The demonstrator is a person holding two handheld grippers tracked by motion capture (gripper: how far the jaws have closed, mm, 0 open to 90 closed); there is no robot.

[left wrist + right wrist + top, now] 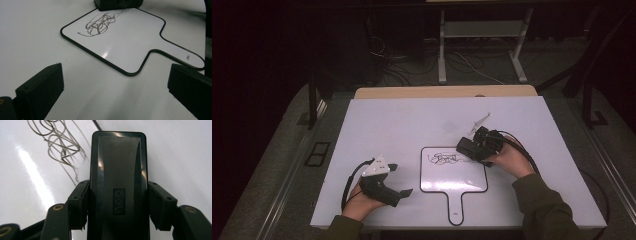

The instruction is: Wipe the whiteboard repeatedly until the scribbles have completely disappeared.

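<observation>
Item: small whiteboard (453, 175) with a handle, lying flat on the white table (382, 120), handle toward the person; a tangle of dark scribble (443, 159) sits in its upper part, toward the far edge. Item: black eraser (118, 182), marked "deli" on its back, gripped across its width by the right gripper (477, 145), jaws pressed to both long sides. Position: in the high view the eraser rests at the board's upper right corner, just beside the scribble's right end; in the right gripper view the scribble lines lie to the eraser's upper left, touching or nearly touching its edge. Item: left gripper (399, 180), jaws spread wide and holding nothing, resting on the table left of the board, well apart from it. Step in hand, by judgement: wiping the marks off, at or near the start, since the scribble looks largely whole. Next move, by judgement: slide the eraser sideways across the scribble with the pad kept flat and pressed down; the board is loose on the table and may shift, so the free gripper could steady its near edge or handle.
</observation>
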